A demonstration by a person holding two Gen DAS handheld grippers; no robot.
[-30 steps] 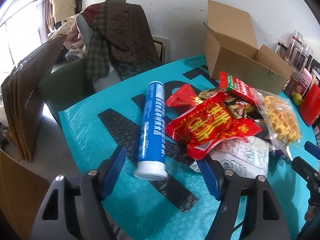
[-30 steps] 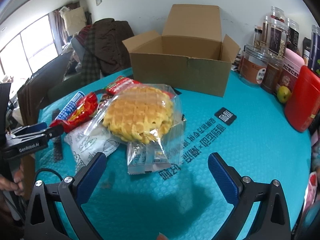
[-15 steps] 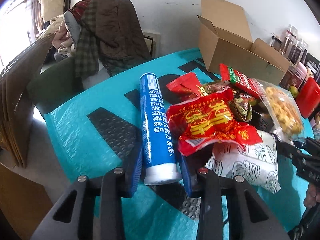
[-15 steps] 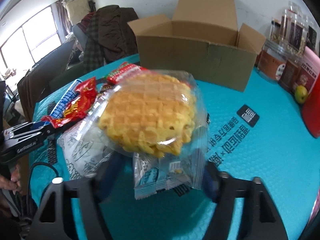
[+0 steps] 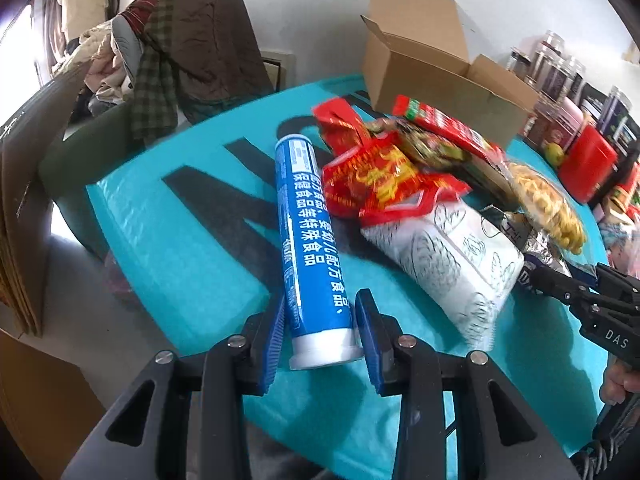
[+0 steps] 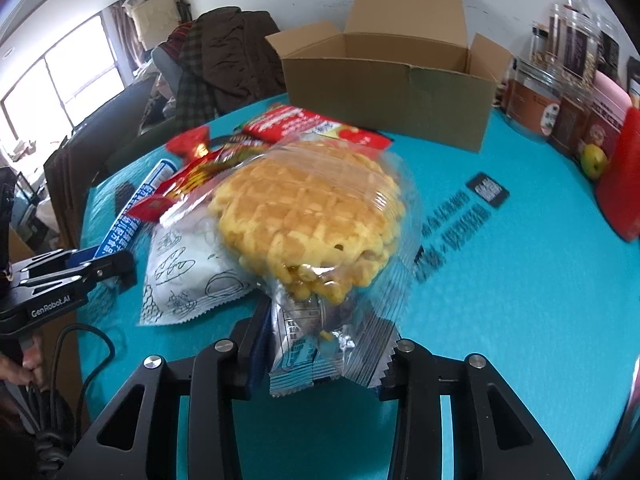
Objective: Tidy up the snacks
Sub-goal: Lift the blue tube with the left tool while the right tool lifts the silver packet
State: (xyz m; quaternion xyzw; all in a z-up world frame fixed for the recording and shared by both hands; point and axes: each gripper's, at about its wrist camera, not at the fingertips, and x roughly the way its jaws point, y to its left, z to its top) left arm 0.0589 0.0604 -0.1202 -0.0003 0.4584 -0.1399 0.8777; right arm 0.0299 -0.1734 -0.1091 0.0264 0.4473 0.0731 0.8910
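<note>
While clamped on blue tube (image 5: pixel 310 240) by left gripper (image 5: pixel 320 336), right gripper (image 6: pixel 320 354) pinched waffle bag (image 6: pixel 316 216). Gripped only at crinkly bottom seam. Could slip free en route to cardboard box (image 6: pixel 384 84).

Both grippers (image 5: pixel 320 342) (image 6: pixel 320 354) are black, silver-screwed, with ribbed blue jaws.

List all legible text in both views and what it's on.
"GenRobot.AI": side of the left gripper.
"DAS": body of the right gripper; cut off.
"保健食品等特殊食品": blue tube; its other lines blurred.
Table mat print, red snack bag, jar labels: too blurred to read.
</note>
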